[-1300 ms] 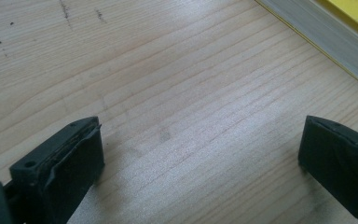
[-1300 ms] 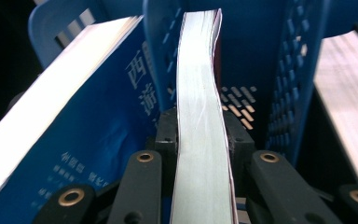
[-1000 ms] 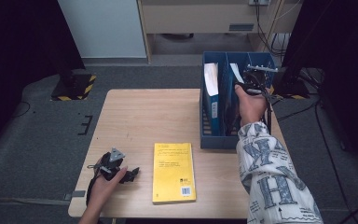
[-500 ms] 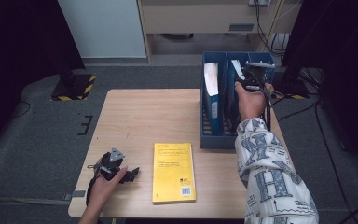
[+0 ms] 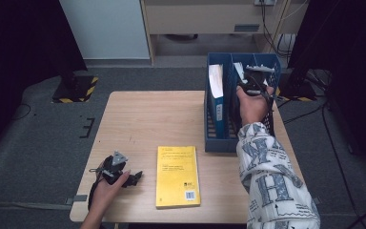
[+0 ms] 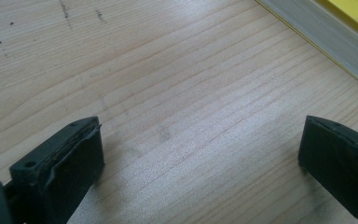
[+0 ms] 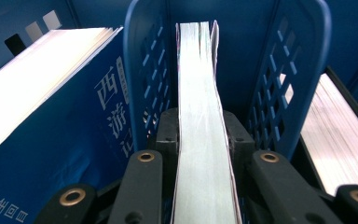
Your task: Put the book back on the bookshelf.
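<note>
A blue file rack (image 5: 218, 142) stands at the table's far right. My right gripper (image 5: 253, 87) reaches down into its middle compartment, shut on the page edge of an upright book (image 7: 199, 93), with the pads (image 7: 168, 135) pressing both covers. A blue-covered book (image 7: 65, 140) leans in the compartment to the left. A yellow book (image 5: 177, 175) lies flat near the front edge. My left gripper (image 5: 134, 178) rests on the table just left of it, jaws open with only bare wood between the fingertips (image 6: 81, 154).
Another book (image 7: 338, 126) stands in the rack's right compartment behind the perforated divider (image 7: 279, 84). The wooden table (image 5: 152, 119) has bare room in its middle and at its far left. The yellow book's page edge (image 6: 324, 39) lies close ahead of the left gripper.
The right hand with the book has barely shifted over the rack. The left hand has stayed still.
</note>
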A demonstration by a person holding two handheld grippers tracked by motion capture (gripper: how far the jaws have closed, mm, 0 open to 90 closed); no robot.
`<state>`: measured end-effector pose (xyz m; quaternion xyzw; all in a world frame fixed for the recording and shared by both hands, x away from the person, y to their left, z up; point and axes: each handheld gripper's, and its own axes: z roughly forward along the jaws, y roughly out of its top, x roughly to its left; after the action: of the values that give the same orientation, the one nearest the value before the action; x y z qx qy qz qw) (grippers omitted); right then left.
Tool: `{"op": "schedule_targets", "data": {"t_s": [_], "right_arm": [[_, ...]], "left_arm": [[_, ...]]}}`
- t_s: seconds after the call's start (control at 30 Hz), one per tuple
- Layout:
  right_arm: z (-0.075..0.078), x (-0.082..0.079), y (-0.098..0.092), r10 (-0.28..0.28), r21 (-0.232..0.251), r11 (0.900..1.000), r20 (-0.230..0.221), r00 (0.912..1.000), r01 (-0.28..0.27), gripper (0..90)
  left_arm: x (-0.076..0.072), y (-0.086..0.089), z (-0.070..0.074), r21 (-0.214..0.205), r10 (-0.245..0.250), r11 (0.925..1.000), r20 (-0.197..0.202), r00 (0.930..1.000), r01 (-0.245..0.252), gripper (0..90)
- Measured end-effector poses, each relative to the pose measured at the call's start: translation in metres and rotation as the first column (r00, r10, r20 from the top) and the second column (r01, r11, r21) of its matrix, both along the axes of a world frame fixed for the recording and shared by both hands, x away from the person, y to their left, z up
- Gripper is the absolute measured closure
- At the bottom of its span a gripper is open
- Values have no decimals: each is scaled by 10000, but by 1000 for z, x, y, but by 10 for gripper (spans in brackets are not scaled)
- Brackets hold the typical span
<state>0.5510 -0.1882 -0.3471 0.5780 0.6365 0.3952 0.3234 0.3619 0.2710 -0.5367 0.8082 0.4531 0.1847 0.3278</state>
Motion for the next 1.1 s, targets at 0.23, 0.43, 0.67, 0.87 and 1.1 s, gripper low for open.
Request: {"op": "schedule_targets", "data": {"t_s": [0.23, 0.43, 0.67, 0.87, 1.1], "right_arm": [[-2, -2, 9, 333, -75, 9994, 41, 9994, -333, 726], [-2, -3, 12, 454, 31, 9990, 51, 9990, -454, 698], [1, -5, 11, 955, 539, 9939, 93, 9954, -958, 611], [12, -15, 4, 1298, 835, 9878, 222, 9913, -1312, 419], [23, -34, -1, 1583, 444, 9861, 393, 9866, -1600, 261]], "left_arm": [[0, 0, 0, 4, -5, 10000, -3, 10000, 5, 0], [0, 0, 0, 3, -14, 10000, 2, 10000, 14, 0], [0, 0, 0, -4, -16, 10000, -2, 10000, 16, 0], [0, -1, 0, 23, -43, 10000, 10, 10000, 43, 0], [0, -1, 0, -20, -32, 10000, 41, 10000, 32, 0]]}}
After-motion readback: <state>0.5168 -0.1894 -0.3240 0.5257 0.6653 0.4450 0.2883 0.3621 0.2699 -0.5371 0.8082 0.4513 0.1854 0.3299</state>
